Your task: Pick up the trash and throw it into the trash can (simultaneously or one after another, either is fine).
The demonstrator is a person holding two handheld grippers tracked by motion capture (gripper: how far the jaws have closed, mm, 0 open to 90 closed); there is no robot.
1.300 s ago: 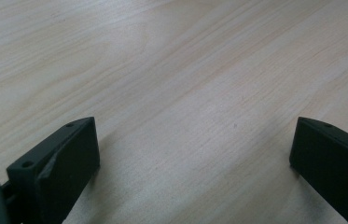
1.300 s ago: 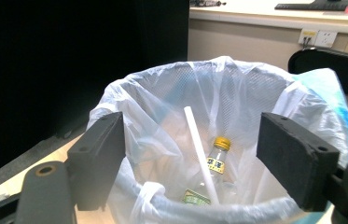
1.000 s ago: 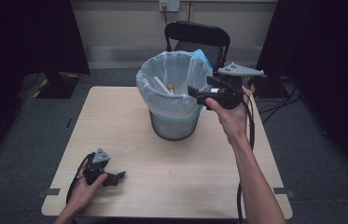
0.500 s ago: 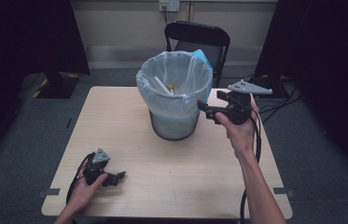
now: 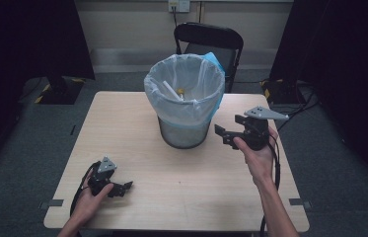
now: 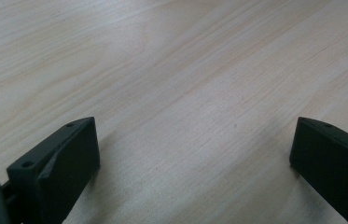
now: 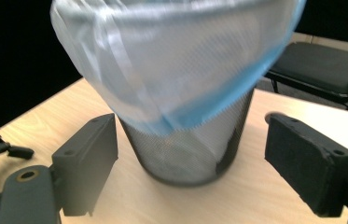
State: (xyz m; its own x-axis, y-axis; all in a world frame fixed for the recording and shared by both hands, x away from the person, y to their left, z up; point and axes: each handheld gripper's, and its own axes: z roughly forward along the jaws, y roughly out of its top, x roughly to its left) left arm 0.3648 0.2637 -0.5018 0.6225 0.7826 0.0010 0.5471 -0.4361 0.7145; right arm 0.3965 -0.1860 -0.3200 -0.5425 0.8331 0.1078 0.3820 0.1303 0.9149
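Pale wooden table point(image 5: 171, 197) bears a mesh bin point(image 5: 184, 106); both grippers' jaws gape wide, holding nothing

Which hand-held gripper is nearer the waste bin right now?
Right. The right hand-held gripper is raised just beside the waste bin, jaws open toward its mesh wall. The left hand-held gripper rests low on the table near the front edge, well short of the bin.

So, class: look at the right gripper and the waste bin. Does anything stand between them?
Nothing visible does. The right gripper is open and faces the waste bin across bare table; in the right gripper view the bin stands just beyond the jaws.
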